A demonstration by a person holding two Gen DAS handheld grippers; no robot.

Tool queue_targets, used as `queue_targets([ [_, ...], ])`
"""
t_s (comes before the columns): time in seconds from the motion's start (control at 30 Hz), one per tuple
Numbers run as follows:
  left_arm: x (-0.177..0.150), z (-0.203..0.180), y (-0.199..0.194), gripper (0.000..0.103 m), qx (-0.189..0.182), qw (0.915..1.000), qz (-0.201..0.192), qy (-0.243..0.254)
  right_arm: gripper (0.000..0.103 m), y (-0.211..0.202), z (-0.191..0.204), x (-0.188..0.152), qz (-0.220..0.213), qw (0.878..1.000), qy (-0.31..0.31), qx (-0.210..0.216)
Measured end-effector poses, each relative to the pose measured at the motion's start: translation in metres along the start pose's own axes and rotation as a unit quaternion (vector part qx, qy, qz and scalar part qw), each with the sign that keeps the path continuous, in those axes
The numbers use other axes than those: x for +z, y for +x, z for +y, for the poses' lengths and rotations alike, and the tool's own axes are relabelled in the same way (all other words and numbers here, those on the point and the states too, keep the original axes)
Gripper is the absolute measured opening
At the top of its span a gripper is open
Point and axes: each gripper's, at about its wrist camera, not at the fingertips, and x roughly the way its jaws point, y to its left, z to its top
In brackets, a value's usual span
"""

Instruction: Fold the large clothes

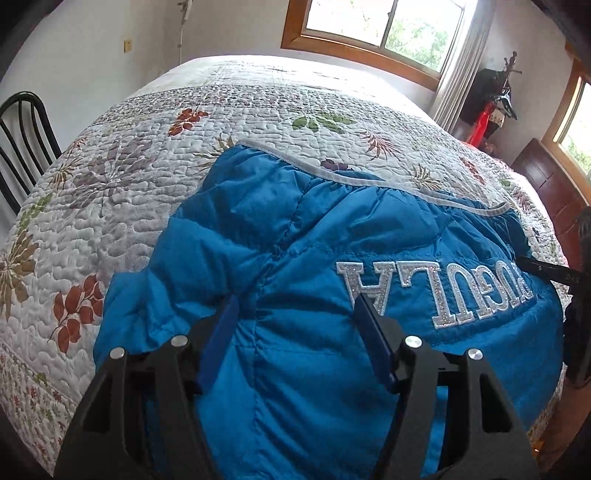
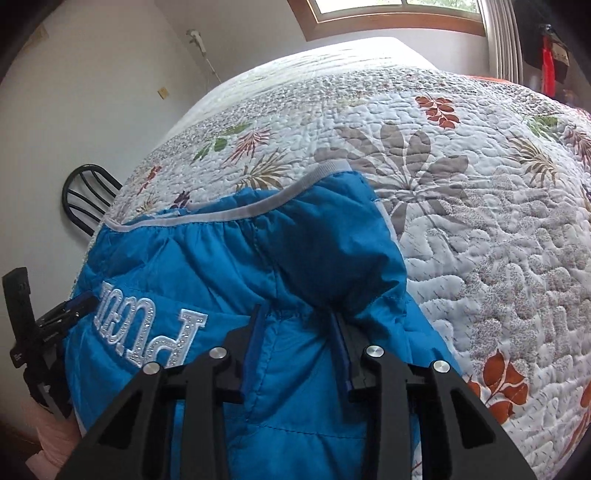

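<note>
A blue padded jacket (image 1: pixel 303 251) with silver letters (image 1: pixel 436 291) and a grey hem band (image 1: pixel 332 173) lies on the quilted bed; it also shows in the right wrist view (image 2: pixel 229 258). My left gripper (image 1: pixel 295 306) is open just over the jacket beside the lettering, its blue fingers (image 1: pixel 221 332) spread apart. My right gripper (image 2: pixel 295 314) is open over the jacket's right part, near a folded sleeve (image 2: pixel 332 258). The left gripper also shows at the left edge of the right wrist view (image 2: pixel 70 308), and the right gripper at the right edge of the left wrist view (image 1: pixel 546 271).
A white floral quilt (image 1: pixel 147 177) covers the bed. A black metal chair (image 1: pixel 26 136) stands at the bed's left side. Windows (image 1: pixel 380 26) are on the far wall, and a dark wooden cabinet (image 1: pixel 554 184) and hanging clothes (image 1: pixel 491 103) are at right.
</note>
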Motion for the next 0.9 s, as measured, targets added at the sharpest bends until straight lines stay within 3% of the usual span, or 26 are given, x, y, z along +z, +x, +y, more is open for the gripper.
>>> queue_targets([
  [0.13, -0.011, 0.006, -0.033, 0.067, -0.004, 0.9995, -0.015, -0.026, 0.038, -0.044, 0.009, -0.011, -0.025, 0.999, -0.022, -0.01],
  [0.27, -0.036, 0.016, -0.072, 0.074, 0.007, 0.9976, -0.032, -0.062, 0.038, -0.074, 0.014, -0.031, -0.008, 0.998, -0.042, -0.04],
  [0.4, -0.069, 0.031, -0.102, 0.08, 0.078, 0.9922, -0.033, -0.092, 0.038, -0.091, 0.009, -0.056, 0.009, 0.997, -0.04, -0.073],
  [0.47, -0.085, 0.042, -0.109, 0.082, 0.081, 0.99, -0.024, -0.113, 0.039, -0.095, 0.005, -0.069, 0.016, 0.997, -0.032, -0.063],
  [0.57, -0.107, 0.05, -0.109, 0.082, 0.058, 0.9879, -0.005, -0.144, 0.039, -0.093, 0.0, -0.085, 0.025, 0.998, -0.017, -0.05],
  [0.67, -0.122, 0.052, -0.101, 0.083, 0.0, 0.9847, -0.002, -0.174, 0.038, -0.086, -0.005, -0.097, 0.036, 0.998, -0.006, -0.042],
  [0.8, -0.124, 0.051, -0.083, 0.084, -0.054, 0.9764, -0.002, -0.209, 0.042, -0.078, -0.011, -0.106, 0.046, 0.998, 0.003, -0.049],
  [0.9, -0.119, 0.046, -0.07, 0.086, -0.066, 0.9718, -0.009, -0.226, 0.043, -0.075, -0.018, -0.109, 0.05, 0.998, 0.012, -0.045],
])
